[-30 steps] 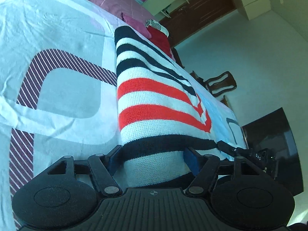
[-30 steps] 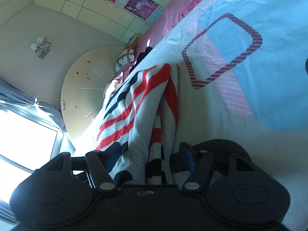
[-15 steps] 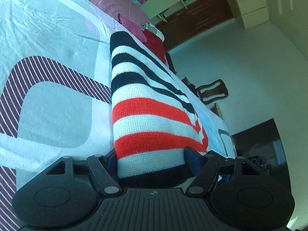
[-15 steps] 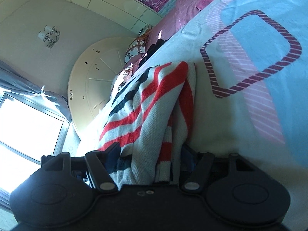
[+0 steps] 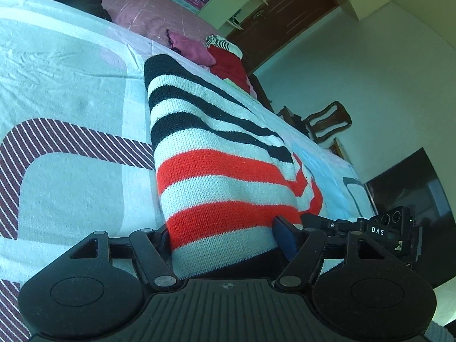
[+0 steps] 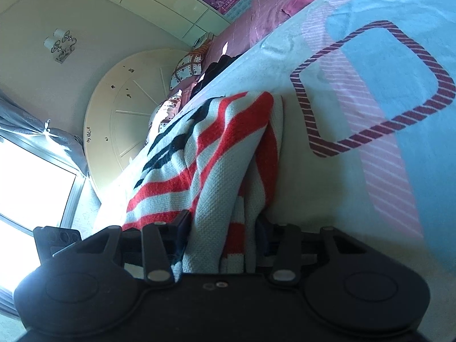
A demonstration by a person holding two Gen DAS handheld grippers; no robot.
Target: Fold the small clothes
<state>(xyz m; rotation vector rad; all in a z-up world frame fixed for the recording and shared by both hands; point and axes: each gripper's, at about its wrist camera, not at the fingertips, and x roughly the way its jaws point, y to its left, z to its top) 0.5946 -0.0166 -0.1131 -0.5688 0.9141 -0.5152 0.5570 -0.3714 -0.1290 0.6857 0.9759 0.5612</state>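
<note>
— Bedroom, I think? What is the surface?

— Yes, a bedroom. Everything lies on a bed sheet [image 5: 71, 85], pale blue with rounded frames of dark red stripes. Behind it I see a pink quilt [image 5: 154, 14], a dark wooden door [image 5: 285, 8] and a wooden chair [image 5: 327, 119] by the wall. In the right wrist view there is a round cream headboard [image 6: 125, 108] and a bright window [image 6: 31, 188].

— And where is the garment?

— A knitted striped sweater [image 5: 216, 165], white with black and red bands, lies on the sheet in a long folded shape. Its near end reaches in between the fingers of both tools.

— How does the left gripper [image 5: 225, 242] stand?

— Its fingers are spread wide, one on each side of the sweater's end. The blue pad [image 5: 283, 239] on the right side sits just at the knit's edge. I cannot see a real squeeze on the cloth.

— And the right gripper [image 6: 221, 236]?

— Its jaws have just been closing, with the bunched layers of the sweater between them. Now both fingers press against the fabric, and the cloth stands in narrow vertical folds there.

— Other things on the bed?

— A red garment [image 5: 230, 68] lies at the far end.
</note>
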